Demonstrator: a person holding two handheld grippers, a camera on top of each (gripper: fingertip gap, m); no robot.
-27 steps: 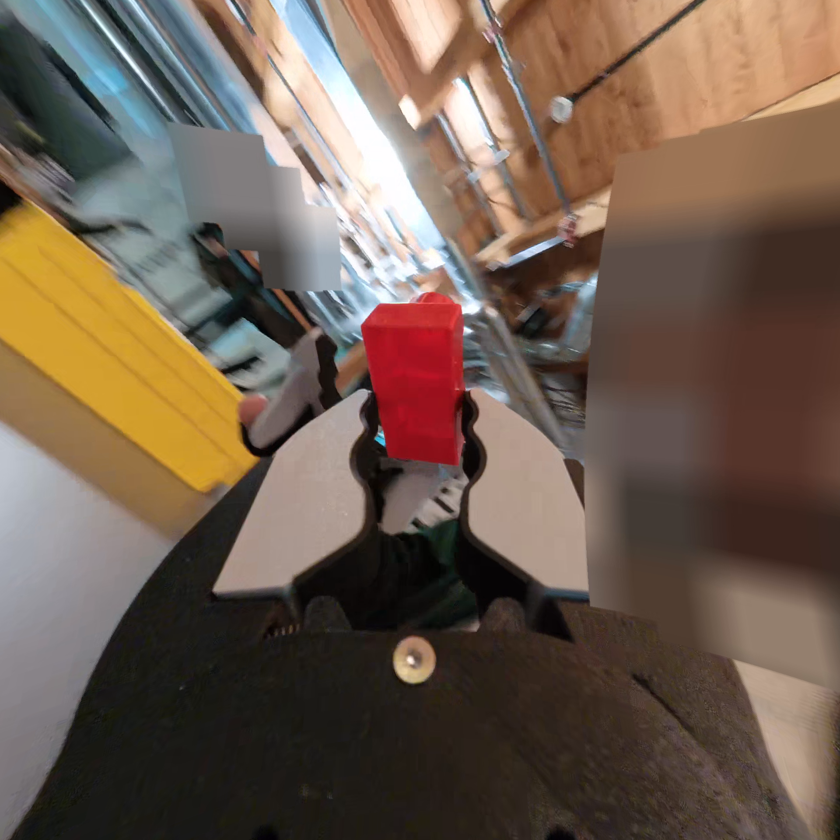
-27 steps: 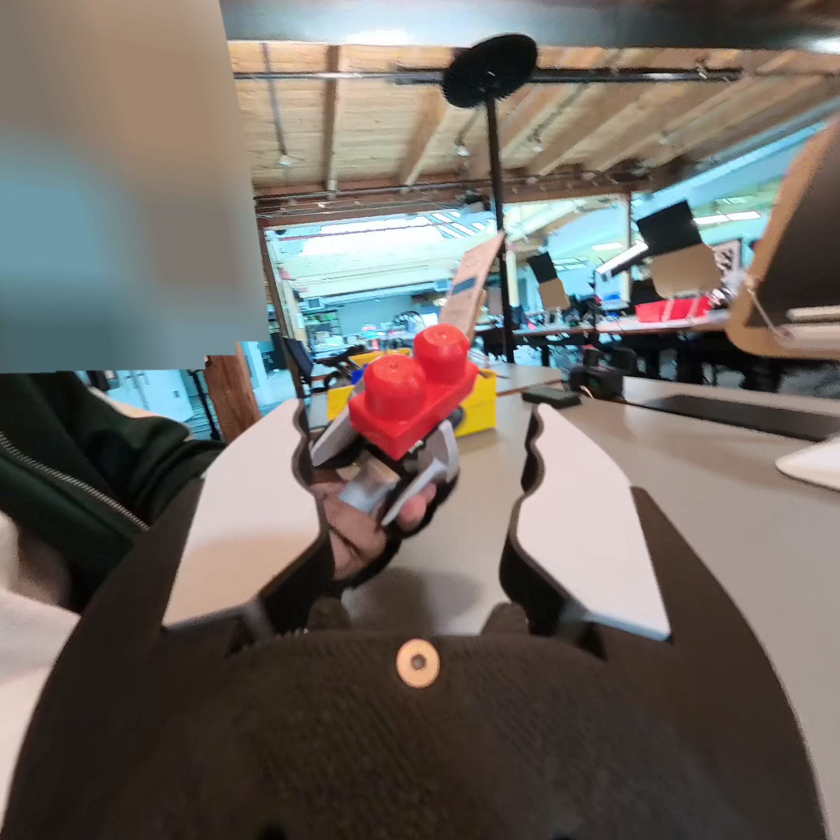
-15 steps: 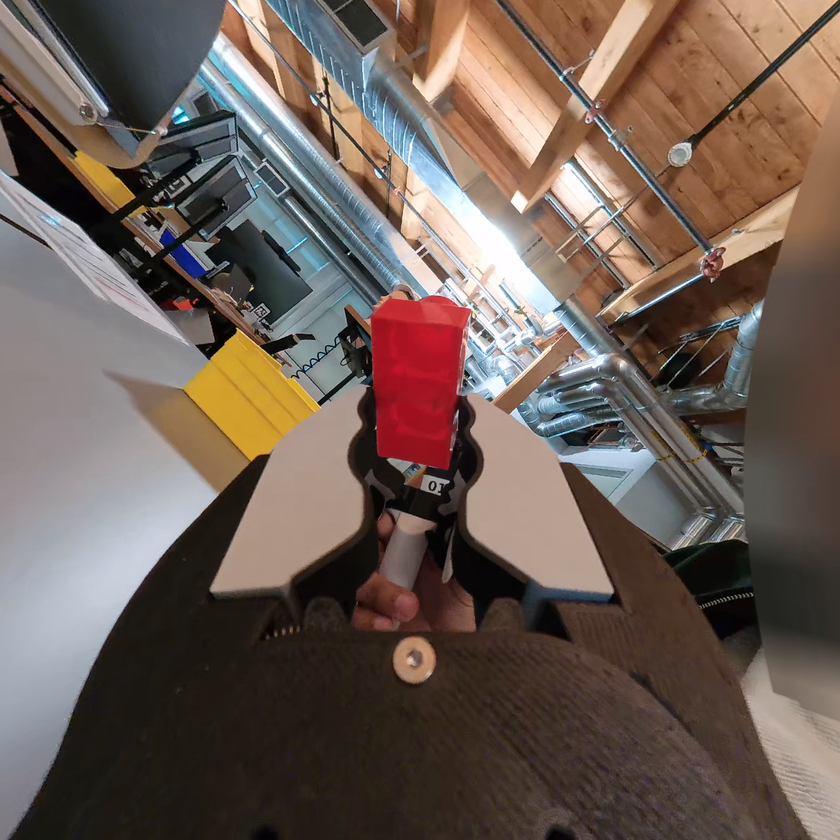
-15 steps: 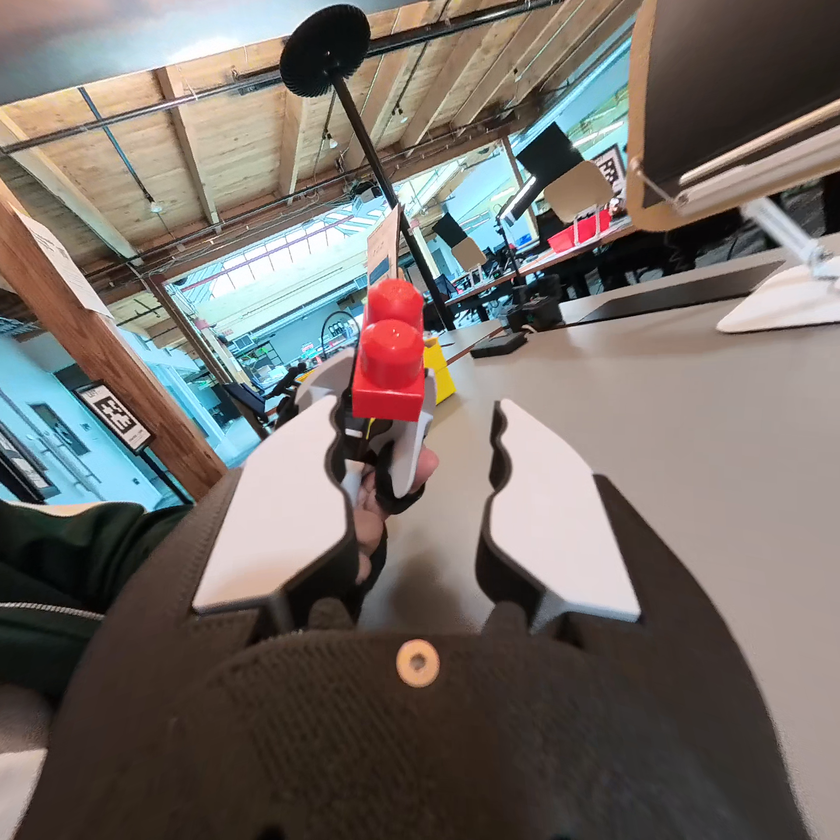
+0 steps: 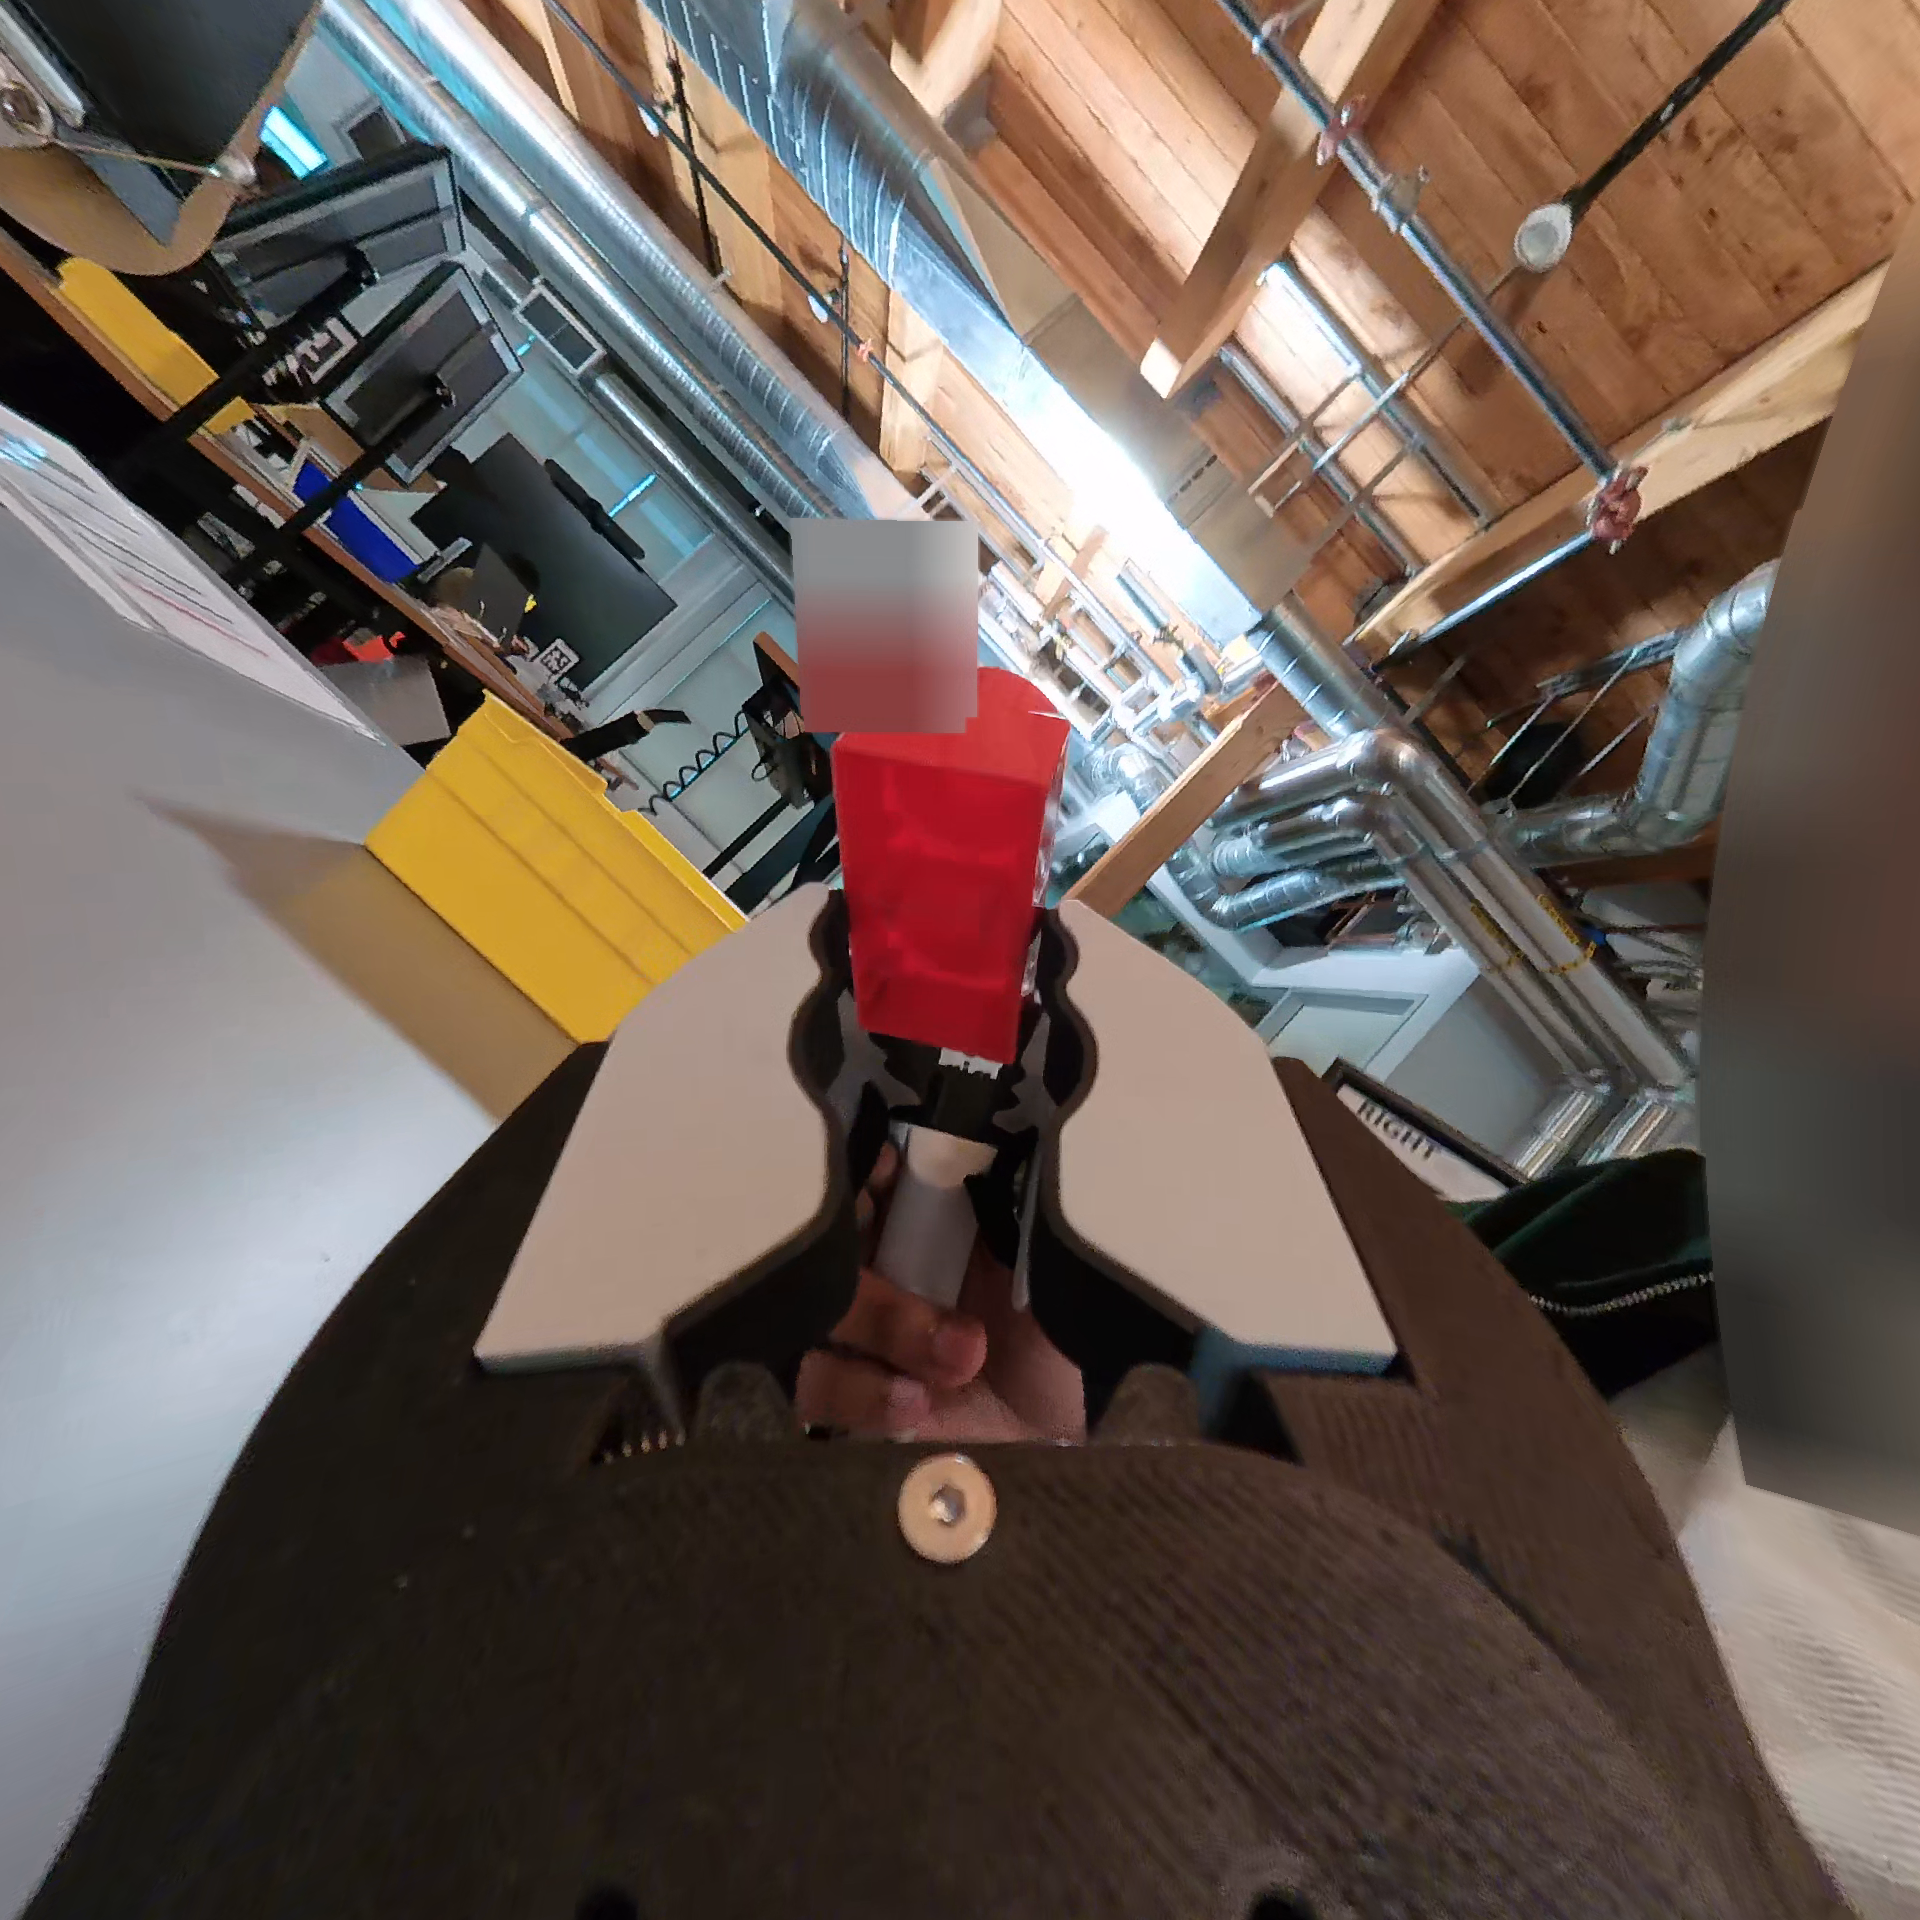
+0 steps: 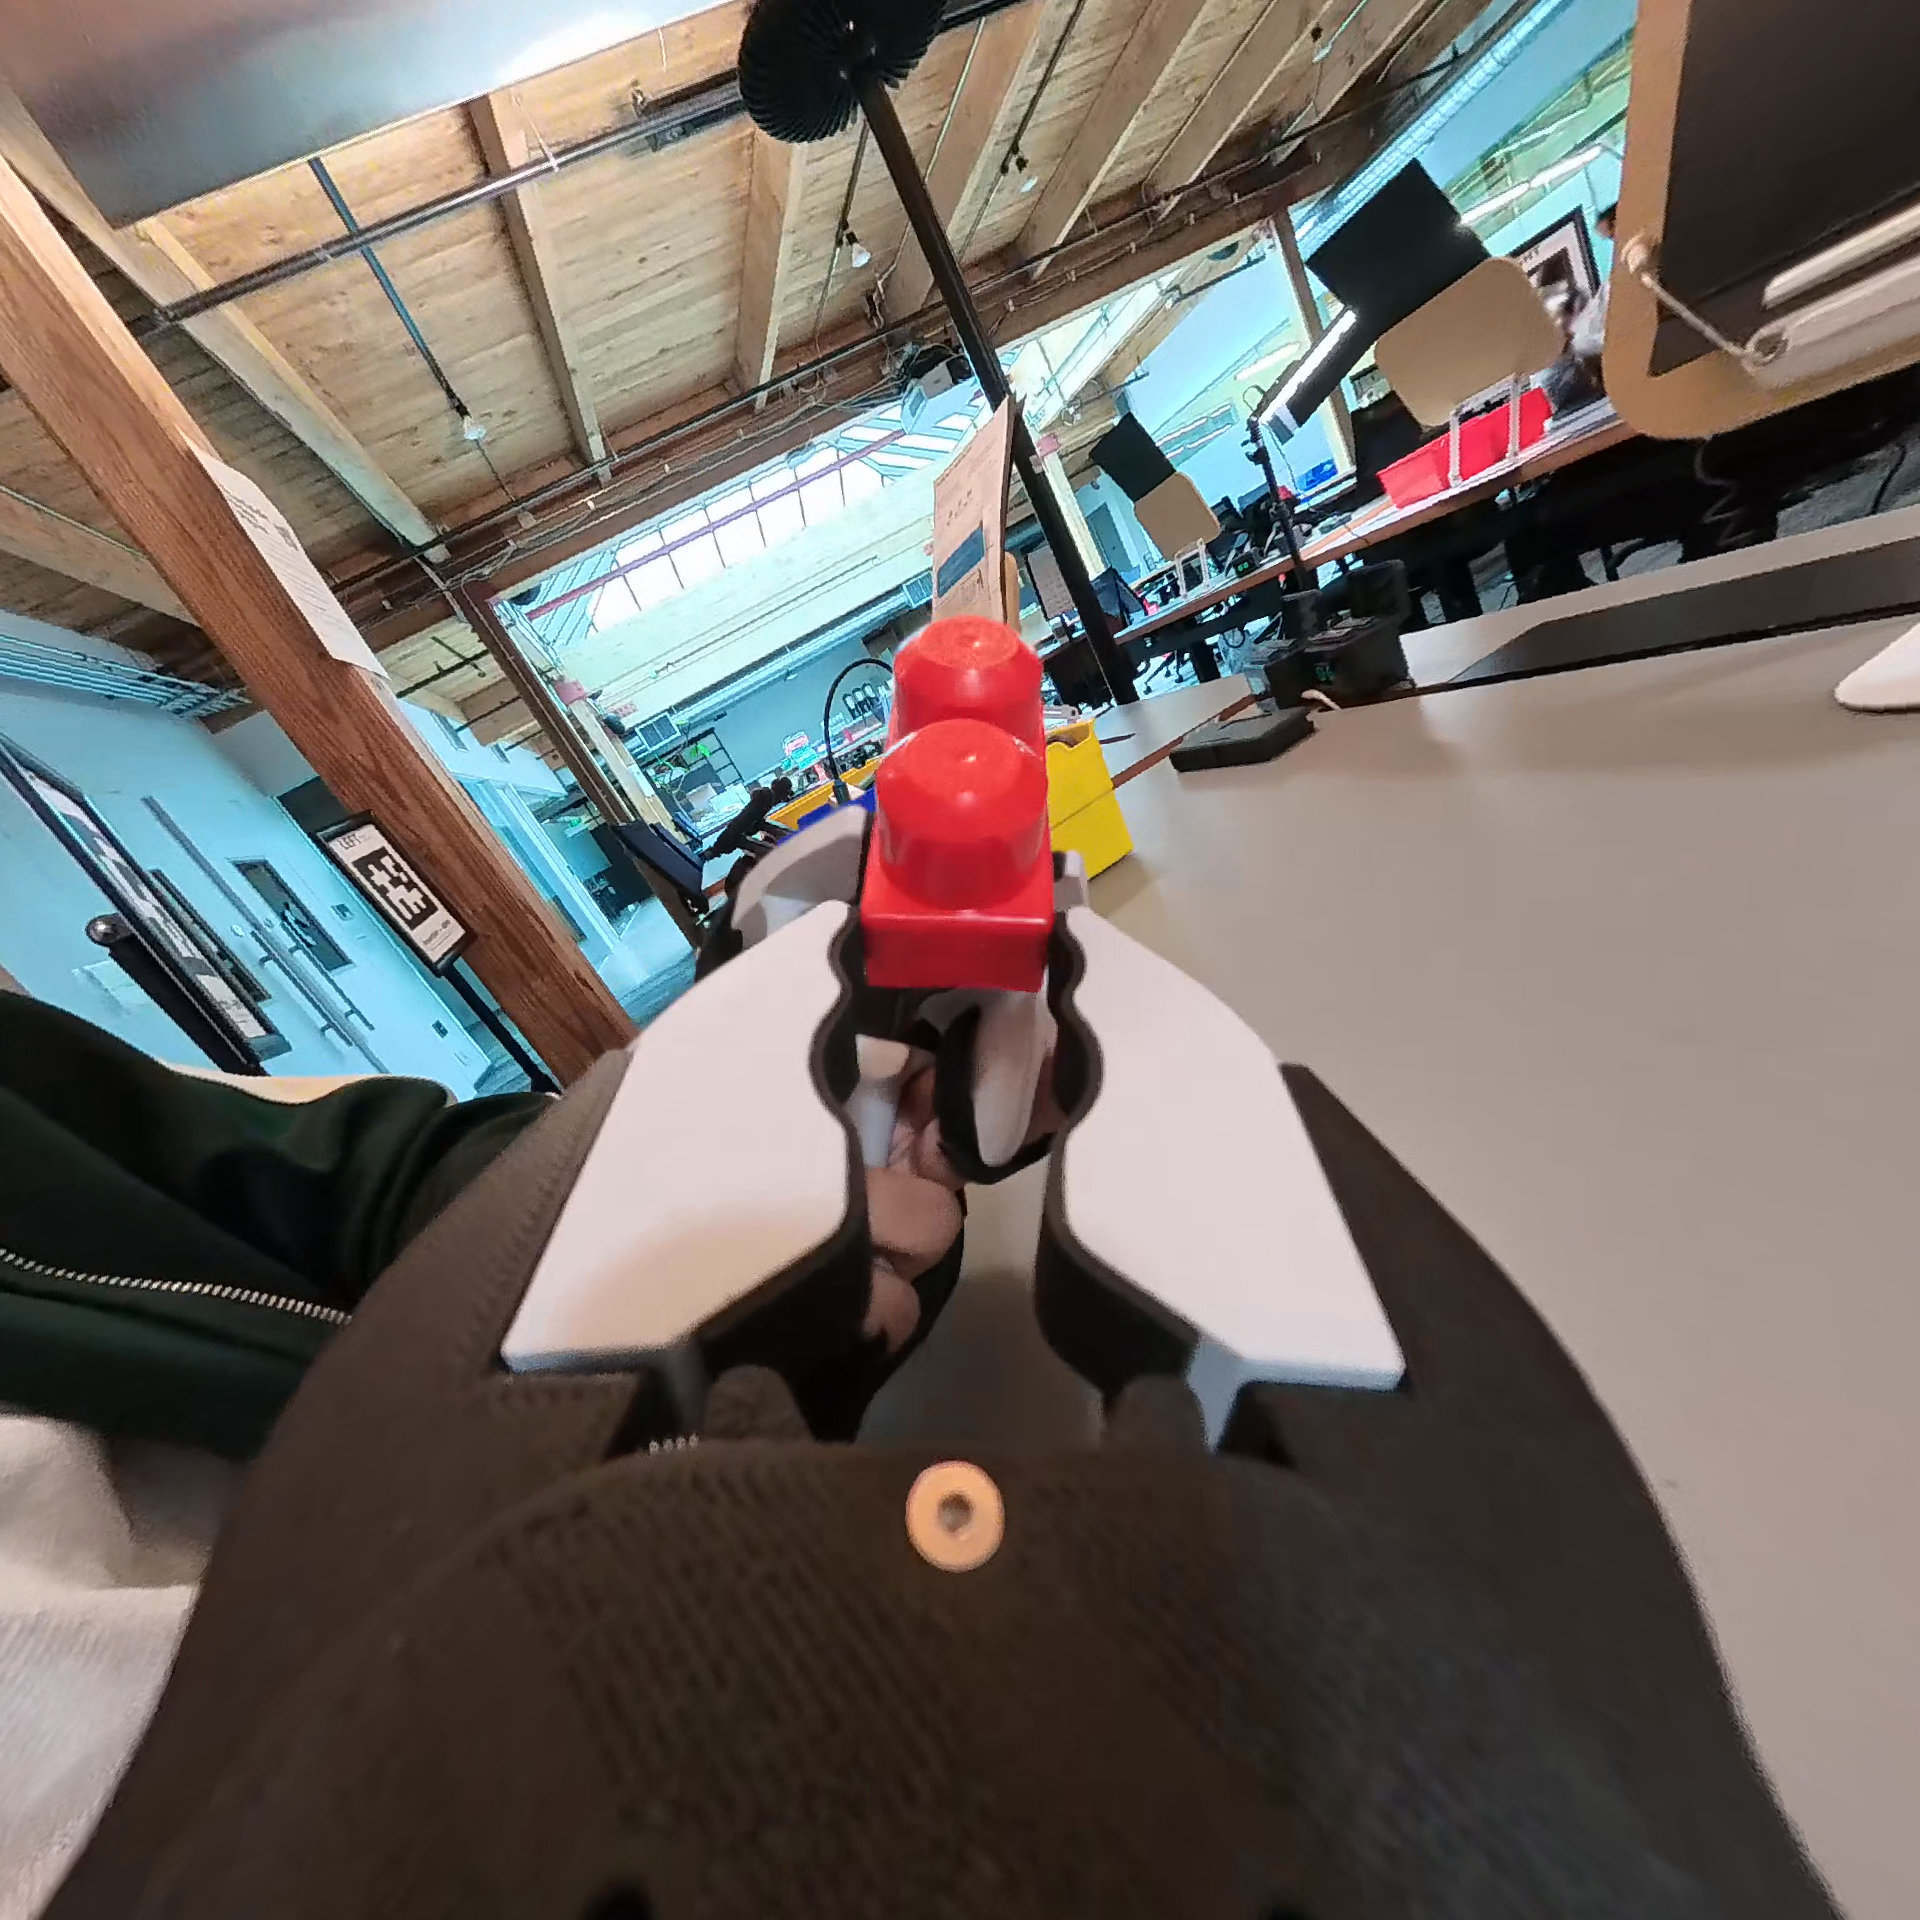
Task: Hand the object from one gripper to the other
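A red block [image 6: 954,894] with 2 round studs, held aloft between both tongs' tips.

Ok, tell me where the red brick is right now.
The red brick is up off the grey table, gripped between both claws: the left claw and the right claw, with a yellow bin behind it.

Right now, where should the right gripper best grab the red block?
By the flat side walls of the block base, under the two round studs, coming from the free end facing it. Flat parallel walls suit two fingers; studs would likely slip. The left gripper holds the far end, and the right gripper has its jaws flanking that base.
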